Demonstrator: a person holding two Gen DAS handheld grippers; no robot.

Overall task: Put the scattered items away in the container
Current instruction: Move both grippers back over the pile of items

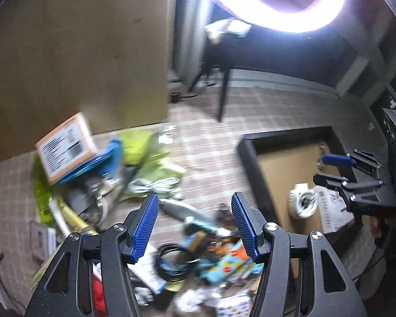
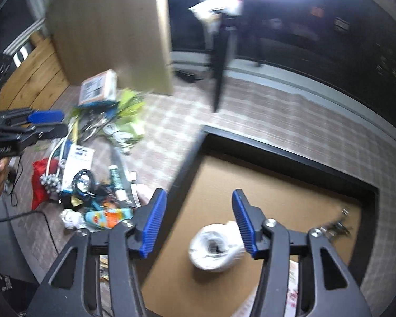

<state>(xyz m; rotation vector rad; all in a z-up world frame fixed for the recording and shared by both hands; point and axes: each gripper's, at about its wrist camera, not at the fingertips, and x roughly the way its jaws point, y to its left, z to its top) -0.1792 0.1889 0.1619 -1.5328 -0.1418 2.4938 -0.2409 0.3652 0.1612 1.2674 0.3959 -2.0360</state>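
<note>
Both grippers empty atm, jaws apart w/ nothing between the pads. Right gripper hangs over the box; a white roll and a carton lie inside already. Left gripper is over the pile on the carpet just left of the box: cable coil, tube, small packs. So I reckon I'm between drops, going for the next pick. Next: lower the left onto one loose item, prob the tube, and close.
</note>
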